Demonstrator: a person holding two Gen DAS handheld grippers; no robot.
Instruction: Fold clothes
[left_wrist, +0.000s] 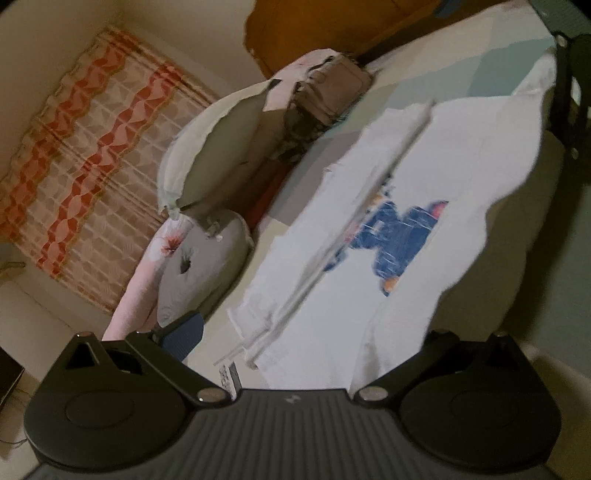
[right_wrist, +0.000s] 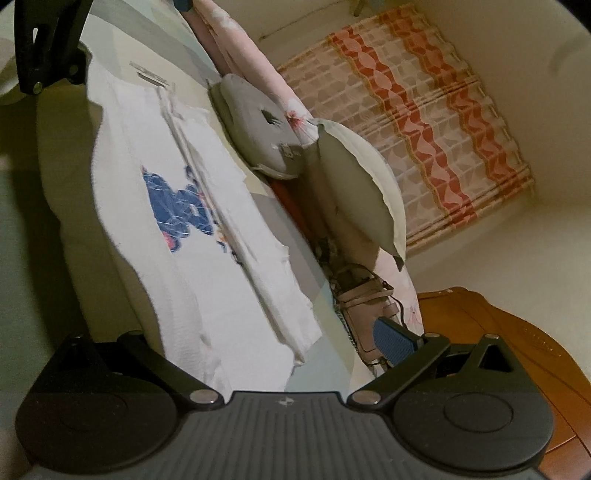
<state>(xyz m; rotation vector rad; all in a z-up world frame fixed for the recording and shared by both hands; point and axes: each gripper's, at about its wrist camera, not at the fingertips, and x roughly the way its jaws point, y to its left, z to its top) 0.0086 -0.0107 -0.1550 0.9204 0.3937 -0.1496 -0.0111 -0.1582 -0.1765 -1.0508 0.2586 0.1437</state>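
White cotton T-shirt (left_wrist: 424, 177) (right_wrist: 184, 236) with a blue printed figure, touched with red and orange, on the front. Lies spread flat on a bed, print upward. One long side is folded inward; its edge forms a straight raised ridge running the garment's length and covering part of the print. The opposite edge is wavy and hangs over the mattress side.

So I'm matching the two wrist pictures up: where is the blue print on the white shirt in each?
Left wrist: the blue print sits right of centre, on the white shirt.
Right wrist: the blue print sits left of centre.
Shared landmark: the orange-and-white curtain, at left in the left view and upper right in the right view.
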